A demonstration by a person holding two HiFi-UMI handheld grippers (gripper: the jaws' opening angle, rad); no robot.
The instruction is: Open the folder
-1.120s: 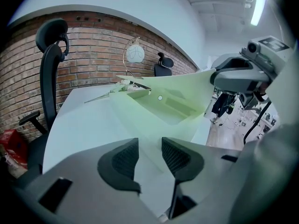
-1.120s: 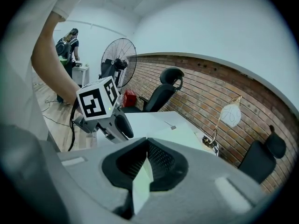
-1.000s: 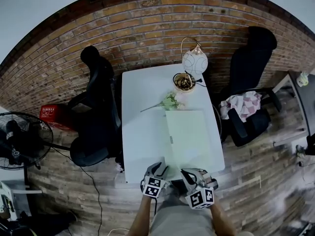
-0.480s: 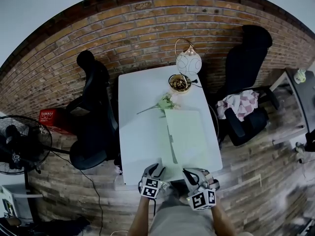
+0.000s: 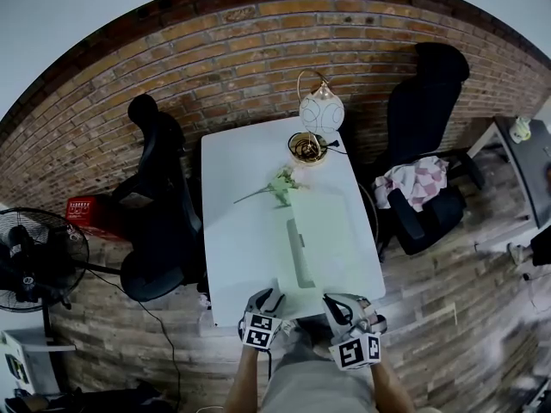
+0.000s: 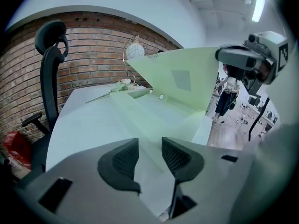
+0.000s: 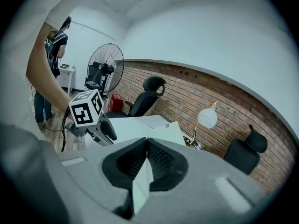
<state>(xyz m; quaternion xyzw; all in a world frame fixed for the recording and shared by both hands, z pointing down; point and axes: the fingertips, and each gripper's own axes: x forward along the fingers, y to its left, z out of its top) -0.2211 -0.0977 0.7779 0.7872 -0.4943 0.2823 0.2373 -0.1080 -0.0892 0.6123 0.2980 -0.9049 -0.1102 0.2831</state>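
A pale green folder (image 5: pixel 320 231) lies on the right half of the white table (image 5: pixel 241 239). My right gripper (image 5: pixel 342 305) is at the near edge, shut on the edge of the folder's top cover (image 6: pixel 180 76), which stands lifted like a tilted flap. In the right gripper view that cover runs edge-on between the pressed pads (image 7: pixel 140 160). My left gripper (image 5: pixel 268 300) rests at the near edge with its jaws apart over the folder's lower sheet (image 6: pixel 149 120). Its pads (image 6: pixel 122 158) show a clear gap. A round snap (image 6: pixel 161 96) shows inside the folder.
At the table's far end stand a globe lamp (image 5: pixel 320 110), a bowl (image 5: pixel 306 147) and a flower stem (image 5: pixel 274 186). Black chairs (image 5: pixel 159 162) (image 5: pixel 426 93) flank the table. A fan (image 5: pixel 34 261) and a red box (image 5: pixel 86 213) are on the left.
My right gripper has risen with the cover, so the folder gapes wider along its spine. The left gripper has stayed where it was.
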